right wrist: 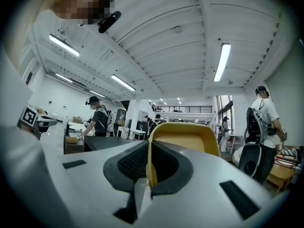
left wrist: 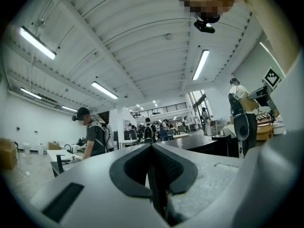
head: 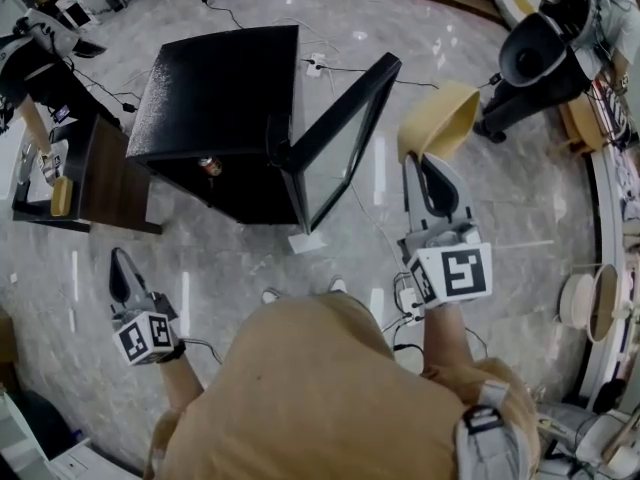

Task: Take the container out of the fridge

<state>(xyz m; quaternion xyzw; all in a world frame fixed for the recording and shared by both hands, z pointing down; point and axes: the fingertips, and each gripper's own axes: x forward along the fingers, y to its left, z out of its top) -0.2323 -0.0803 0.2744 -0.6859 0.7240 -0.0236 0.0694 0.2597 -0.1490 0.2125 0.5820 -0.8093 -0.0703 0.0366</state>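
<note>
A: Where's the container (head: 441, 118)?

B: Outside the fridge (head: 215, 98), in the air right of its open door (head: 340, 133). The right gripper (head: 428, 160) pinches its rim. The left gripper (head: 118, 260) has its jaws together, empty.

A: Risk?

B: It's a thin edge grip, so a swing could slip it loose.

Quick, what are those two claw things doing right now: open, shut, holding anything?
Left gripper: closed, nothing in it.
Right gripper: closed on the rim of the yellow container.
</note>
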